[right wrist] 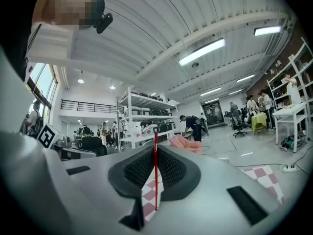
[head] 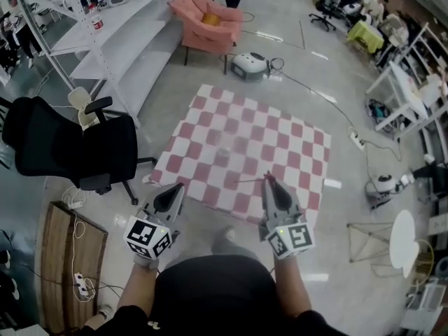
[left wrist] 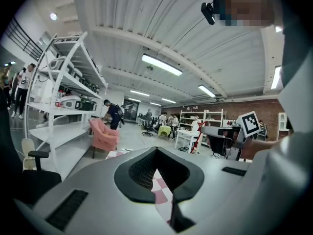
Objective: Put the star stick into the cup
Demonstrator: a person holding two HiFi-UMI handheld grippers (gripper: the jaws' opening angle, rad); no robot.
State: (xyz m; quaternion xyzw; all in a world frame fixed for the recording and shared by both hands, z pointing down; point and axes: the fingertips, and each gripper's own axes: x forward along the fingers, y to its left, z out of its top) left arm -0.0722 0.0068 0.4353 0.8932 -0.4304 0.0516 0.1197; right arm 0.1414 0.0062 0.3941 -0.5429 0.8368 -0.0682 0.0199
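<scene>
I stand at the near edge of a pink-and-white checkered mat (head: pixel 245 149) on the floor. My right gripper (head: pixel 270 183) is shut on the star stick (head: pixel 253 180), a thin red rod that pokes leftward from the jaw tips over the mat. In the right gripper view the star stick (right wrist: pixel 156 180) runs straight up between the closed jaws of the right gripper (right wrist: pixel 156 155). My left gripper (head: pixel 179 187) hangs at the mat's near left edge, shut and holding nothing; in its own view the left gripper (left wrist: pixel 157 153) shows only mat through the gap. I cannot make out a cup.
A black office chair (head: pixel 77 149) stands left of the mat. White shelving (head: pixel 119 26) and a pink armchair (head: pixel 206 23) lie beyond it. A small white machine (head: pixel 250 65) sits past the far edge. A cable with power strip (head: pixel 357 140) runs at right.
</scene>
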